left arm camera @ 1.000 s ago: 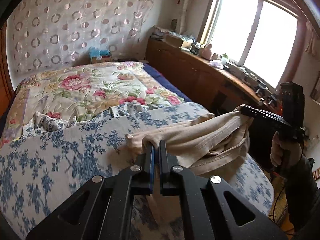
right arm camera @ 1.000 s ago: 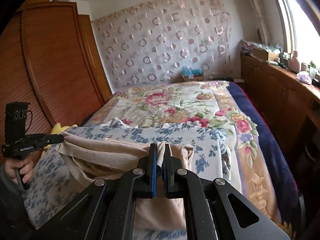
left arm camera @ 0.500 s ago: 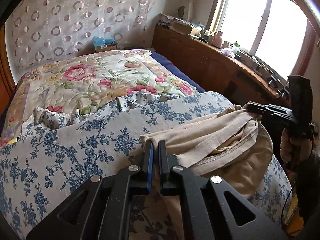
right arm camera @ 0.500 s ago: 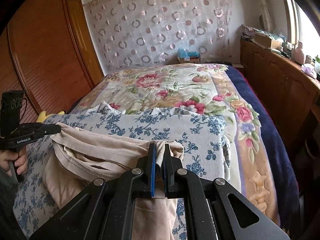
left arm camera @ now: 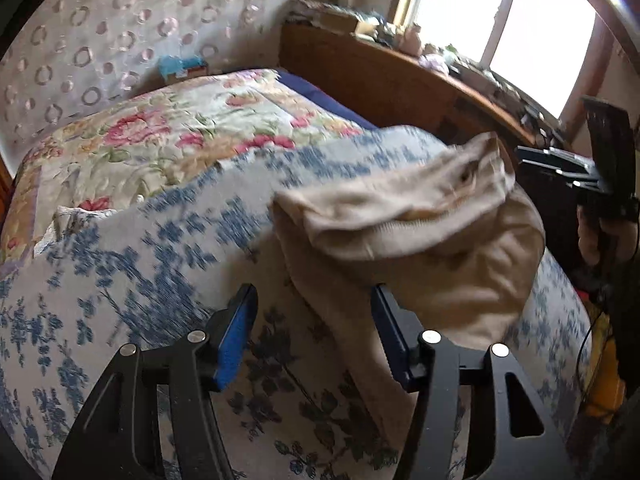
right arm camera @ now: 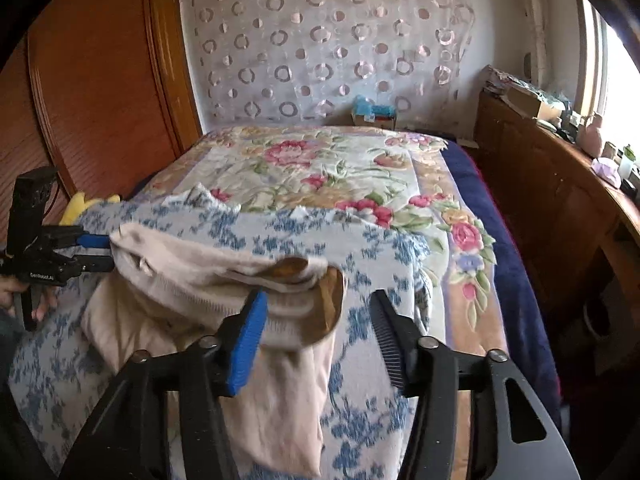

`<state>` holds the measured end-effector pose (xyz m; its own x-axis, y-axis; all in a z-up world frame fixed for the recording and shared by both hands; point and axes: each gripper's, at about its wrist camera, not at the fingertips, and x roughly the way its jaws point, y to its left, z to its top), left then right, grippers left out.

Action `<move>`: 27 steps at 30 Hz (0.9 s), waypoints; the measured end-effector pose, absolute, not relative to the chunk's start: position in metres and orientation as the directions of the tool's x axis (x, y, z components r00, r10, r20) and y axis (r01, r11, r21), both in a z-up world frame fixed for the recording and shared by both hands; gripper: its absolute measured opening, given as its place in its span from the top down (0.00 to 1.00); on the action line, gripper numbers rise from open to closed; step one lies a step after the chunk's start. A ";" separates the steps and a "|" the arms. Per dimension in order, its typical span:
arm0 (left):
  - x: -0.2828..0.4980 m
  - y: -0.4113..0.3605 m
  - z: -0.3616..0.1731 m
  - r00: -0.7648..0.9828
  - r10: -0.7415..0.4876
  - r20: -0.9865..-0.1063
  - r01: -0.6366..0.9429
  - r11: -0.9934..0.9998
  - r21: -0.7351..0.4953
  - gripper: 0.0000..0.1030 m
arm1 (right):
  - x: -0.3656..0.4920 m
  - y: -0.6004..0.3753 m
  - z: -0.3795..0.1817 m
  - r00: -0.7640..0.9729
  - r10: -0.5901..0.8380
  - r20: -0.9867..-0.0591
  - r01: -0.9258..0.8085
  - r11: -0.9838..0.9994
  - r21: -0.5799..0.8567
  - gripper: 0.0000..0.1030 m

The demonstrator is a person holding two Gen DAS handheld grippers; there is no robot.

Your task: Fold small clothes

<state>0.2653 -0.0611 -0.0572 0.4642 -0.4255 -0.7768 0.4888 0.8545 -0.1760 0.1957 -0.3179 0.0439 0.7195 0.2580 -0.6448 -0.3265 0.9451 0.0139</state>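
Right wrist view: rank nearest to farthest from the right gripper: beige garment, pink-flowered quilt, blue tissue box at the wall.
From the right gripper, jaws just opened:
1. Beige knit garment, its edge lying loose between the fingers, spreading left.
2. Pink-flowered quilt, beyond the blue-print sheet, mid-bed.
3. Blue tissue box, far end of the bed by the circle-patterned curtain.

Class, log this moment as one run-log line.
left gripper: just opened, empty | right gripper: just opened, empty | beige garment: released onto blue floral cloth
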 end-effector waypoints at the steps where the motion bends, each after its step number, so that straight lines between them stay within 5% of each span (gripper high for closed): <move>1: 0.264 -0.062 -0.060 0.458 -0.427 -0.780 0.492 0.852 -0.177 0.42 | 0.194 -0.317 0.042 0.711 0.257 -0.655 -0.332 0.943 0.010 0.44; 16: 0.309 -0.074 -0.054 0.530 -0.386 -0.755 0.464 0.877 -0.122 0.42 | 0.249 -0.299 0.039 0.665 0.258 -0.701 -0.392 0.919 -0.034 0.44; 20: 0.322 -0.064 -0.055 0.547 -0.386 -0.743 0.417 0.895 -0.158 0.42 | 0.264 -0.301 0.048 0.663 0.348 -0.662 -0.443 0.896 0.027 0.91; 23: 0.329 -0.058 -0.061 0.540 -0.377 -0.752 0.397 0.903 -0.168 0.42 | 0.267 -0.308 0.053 0.672 0.391 -0.629 -0.446 0.892 0.079 0.92; 27: 0.332 -0.048 -0.065 0.555 -0.351 -0.754 0.355 0.920 -0.166 0.42 | 0.281 -0.329 0.042 0.674 0.279 -0.684 -0.291 0.951 0.102 0.92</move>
